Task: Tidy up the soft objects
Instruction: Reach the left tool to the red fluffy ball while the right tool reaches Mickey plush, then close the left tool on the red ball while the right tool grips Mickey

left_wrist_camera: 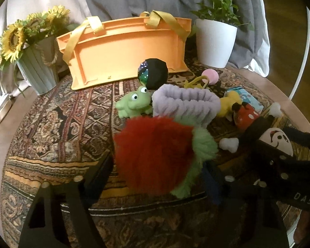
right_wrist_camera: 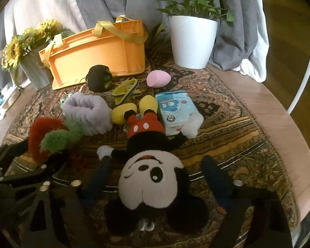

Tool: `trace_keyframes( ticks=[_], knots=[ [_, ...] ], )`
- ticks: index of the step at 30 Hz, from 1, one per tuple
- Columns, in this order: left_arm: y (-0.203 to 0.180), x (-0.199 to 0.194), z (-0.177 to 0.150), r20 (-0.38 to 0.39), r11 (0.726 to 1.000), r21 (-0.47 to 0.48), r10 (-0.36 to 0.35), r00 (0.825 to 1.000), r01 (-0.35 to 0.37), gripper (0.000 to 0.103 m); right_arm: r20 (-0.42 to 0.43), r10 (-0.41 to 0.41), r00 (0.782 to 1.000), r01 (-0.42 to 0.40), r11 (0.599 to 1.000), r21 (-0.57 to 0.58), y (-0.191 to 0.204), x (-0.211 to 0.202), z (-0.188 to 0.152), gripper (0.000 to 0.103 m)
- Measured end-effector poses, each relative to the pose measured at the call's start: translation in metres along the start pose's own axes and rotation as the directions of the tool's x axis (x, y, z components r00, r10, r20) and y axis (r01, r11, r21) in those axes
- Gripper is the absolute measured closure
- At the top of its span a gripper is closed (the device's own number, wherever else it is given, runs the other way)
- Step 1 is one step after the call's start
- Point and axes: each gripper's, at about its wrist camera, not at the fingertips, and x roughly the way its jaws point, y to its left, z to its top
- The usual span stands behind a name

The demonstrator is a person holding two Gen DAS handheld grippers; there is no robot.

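your left gripper [left_wrist_camera: 158, 172] straddles the red and green fuzzy toy [left_wrist_camera: 155, 155] near the middle of the patterned rug [left_wrist_camera: 57, 119], jaws apart, and the pile hides whether the pads press, so i cannot tell if it is grasped. your right gripper [right_wrist_camera: 155, 184] brackets the head of the mickey mouse plush [right_wrist_camera: 150, 177], which lies on its back toward the rug's near edge; a gap shows on both sides, so it is released, not clamped. the orange basket [right_wrist_camera: 97, 53] sits at the rug's far edge, between the sunflower pot [right_wrist_camera: 33, 70] and the white plant pot [right_wrist_camera: 193, 41]. judging from this, the fuzzy toy could slip if the pads catch only loose fur instead of its body. its green end lies against the lavender fluffy band [left_wrist_camera: 186, 103], which in turn touches the green frog toy [left_wrist_camera: 134, 103], so a lift may drag both along. the plush's round head could squirt out of a shallow pinch, and its feet lie just beside the blue printed pouch [right_wrist_camera: 176, 111] and could nudge it. both grippers work close together and could collide when lifting.
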Motion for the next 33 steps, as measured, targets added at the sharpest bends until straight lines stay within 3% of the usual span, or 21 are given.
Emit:
trace_keyframes(
  ticks=[4, 6, 10, 33],
  knots=[
    [-0.001, 0.009, 0.003, -0.014, 1.0, -0.01, -0.021, 1.0, 0.021, 0.043, -0.022, 0.012, 1.0, -0.012, 1.0, 0.011, -0.001, 0.006, -0.001, 0.029],
    [-0.001, 0.015, 0.004, -0.039, 0.999, -0.015, -0.036, 0.999, 0.036, 0.052, -0.029, 0.025, 0.999, -0.024, 1.0, 0.02, -0.001, 0.008, -0.002, 0.039],
    [-0.002, 0.015, 0.003, -0.039, 0.999, -0.023, -0.042, 0.998, 0.041, 0.061, -0.023, 0.038, 0.999, -0.037, 0.999, 0.025, -0.002, 0.005, -0.002, 0.041],
    [0.005, -0.06, 0.037, 0.077, 0.999, -0.043, -0.023, 0.997, 0.027, 0.063, 0.114, 0.104, 0.988, -0.104, 0.995, -0.003, 0.009, -0.063, 0.045, 0.042]
  ],
)
